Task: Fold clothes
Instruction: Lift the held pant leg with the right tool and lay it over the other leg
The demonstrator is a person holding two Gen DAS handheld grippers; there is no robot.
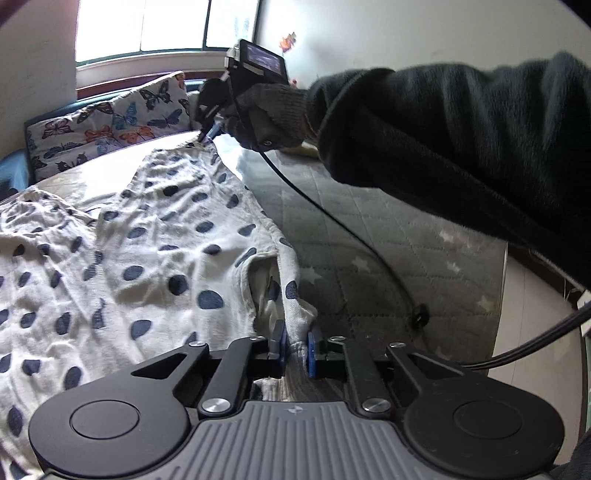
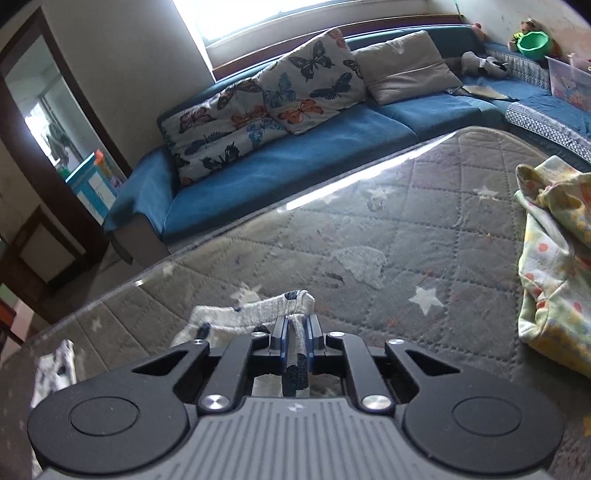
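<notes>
Daylight is thrown in from the window (image 1: 147, 26), which is blown out to white in both views. Glare is streaked along the worktop (image 2: 332, 192) edge. Straight lines are bent at the rims, corners are vignetted dark, and the sofa (image 2: 295, 155) is softly blurred.

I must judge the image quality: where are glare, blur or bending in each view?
Left wrist view: window blown out white, sleeve soft and dark, corners vignetted. Right wrist view: window overexposed, a bright glare streak on the table, sofa slightly blurred, straight edges curved by the fisheye.
</notes>
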